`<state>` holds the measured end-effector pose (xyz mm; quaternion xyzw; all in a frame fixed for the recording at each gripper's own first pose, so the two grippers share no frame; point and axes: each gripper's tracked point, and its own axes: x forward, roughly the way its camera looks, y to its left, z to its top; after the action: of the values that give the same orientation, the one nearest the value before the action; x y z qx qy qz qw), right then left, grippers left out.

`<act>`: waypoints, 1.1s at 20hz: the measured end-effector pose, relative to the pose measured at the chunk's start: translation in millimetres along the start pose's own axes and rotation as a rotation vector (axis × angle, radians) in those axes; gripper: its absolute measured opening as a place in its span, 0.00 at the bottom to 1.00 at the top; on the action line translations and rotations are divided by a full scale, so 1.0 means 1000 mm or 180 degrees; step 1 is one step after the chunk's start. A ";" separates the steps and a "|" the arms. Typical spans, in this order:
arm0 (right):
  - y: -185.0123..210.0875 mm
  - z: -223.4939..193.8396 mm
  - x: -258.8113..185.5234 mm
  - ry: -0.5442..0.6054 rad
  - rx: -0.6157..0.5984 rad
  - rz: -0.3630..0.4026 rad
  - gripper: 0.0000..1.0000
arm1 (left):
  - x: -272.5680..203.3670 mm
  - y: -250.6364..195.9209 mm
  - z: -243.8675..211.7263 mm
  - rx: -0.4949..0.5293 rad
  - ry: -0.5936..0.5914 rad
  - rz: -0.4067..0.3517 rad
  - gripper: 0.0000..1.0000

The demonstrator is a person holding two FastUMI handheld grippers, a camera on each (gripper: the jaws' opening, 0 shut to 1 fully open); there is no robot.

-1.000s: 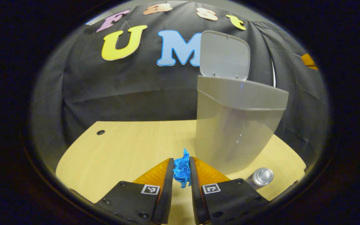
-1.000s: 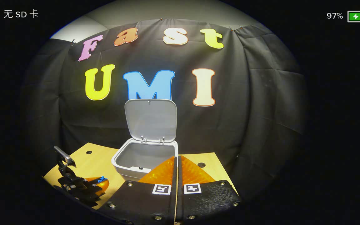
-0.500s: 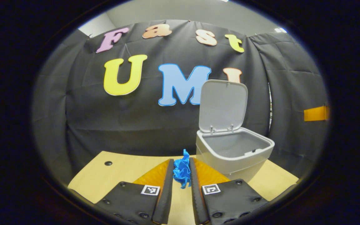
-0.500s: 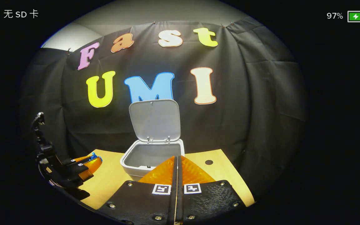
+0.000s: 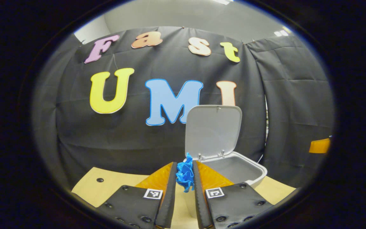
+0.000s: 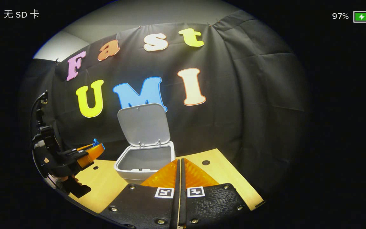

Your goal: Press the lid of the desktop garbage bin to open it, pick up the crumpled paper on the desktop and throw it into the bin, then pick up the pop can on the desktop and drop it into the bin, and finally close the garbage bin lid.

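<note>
Left gripper view: left hand-held gripper (image 5: 185,173) clamped on blue crumpled paper (image 5: 185,173) near open bin (image 5: 233,168); right hand-held gripper (image 6: 179,168) together.

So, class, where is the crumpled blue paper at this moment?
The crumpled blue paper is pinched in the left claw, raised above the desk beside the open bin, on its left.

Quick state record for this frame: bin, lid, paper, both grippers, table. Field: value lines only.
bin: grey plastic desktop garbage bin, standing on the table, inside looks empty
lid: grey hinged lid, open, standing up behind the opening
paper: crumpled blue paper, clamped between the fingers, off the table
left gripper: left gripper, shut on the paper, raised, left of the bin in the right gripper view
right gripper: right gripper, shut, holding nothing, in front of the bin
table: light wooden table
stage: paper lifted, not yet over the opening
</note>
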<state>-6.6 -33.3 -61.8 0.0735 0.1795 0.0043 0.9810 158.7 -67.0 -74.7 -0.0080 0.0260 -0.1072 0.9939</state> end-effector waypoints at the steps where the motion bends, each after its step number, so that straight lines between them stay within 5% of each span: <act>1: -0.006 0.000 -0.002 -0.0006 0.0017 -0.0046 0.02 | 0.007 -0.008 0.005 0.0028 -0.0028 -0.0046 0.37; 12: -0.066 -0.010 -0.030 0.0014 0.0168 -0.0509 0.02 | 0.066 -0.053 -0.005 0.0166 0.0064 -0.0300 0.40; 18: -0.068 -0.015 -0.028 0.0047 0.0190 -0.0531 0.02 | 0.074 -0.052 -0.015 0.0149 0.0154 -0.0257 0.96; 22: -0.060 -0.017 -0.023 0.0067 0.0186 -0.0473 0.02 | 0.071 -0.048 -0.012 0.0193 0.0136 -0.0236 0.96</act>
<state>-35.5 -90.8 -78.3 0.0886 0.1948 -0.0731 0.9741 217.6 -129.4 -88.9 0.0235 0.0435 -0.1449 0.9882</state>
